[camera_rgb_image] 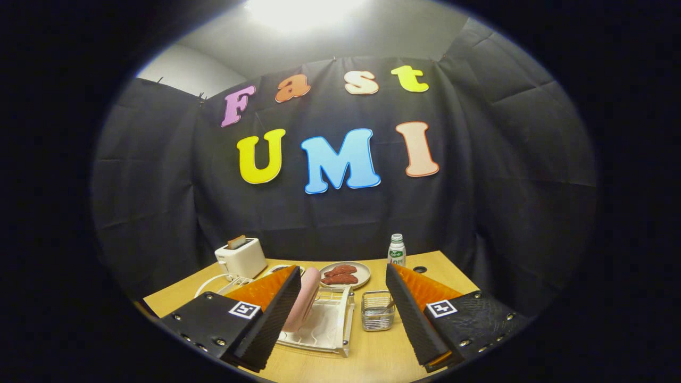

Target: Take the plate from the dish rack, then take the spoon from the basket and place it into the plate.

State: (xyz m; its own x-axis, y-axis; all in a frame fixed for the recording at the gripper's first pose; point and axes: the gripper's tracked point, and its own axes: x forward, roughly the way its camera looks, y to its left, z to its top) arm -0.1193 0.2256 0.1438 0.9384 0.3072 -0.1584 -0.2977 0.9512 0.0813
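Note:
A pink plate [303,299] stands on edge in the white dish rack [332,319], close against the inner side of my left finger. To the right of the rack sits a small clear mesh basket [378,311] with the spoon [387,307] leaning inside it, its handle just visible. My gripper [340,314] is open wide above the wooden table [367,361], its fingers framing the rack and the basket with nothing between the pads.
A white toaster [240,257] holding a slice stands at the back left, its cord trailing on the table. A grey plate with reddish-brown food [346,275] lies behind the rack. A small white bottle [396,250] stands at the back right, beside a round hole [420,269].

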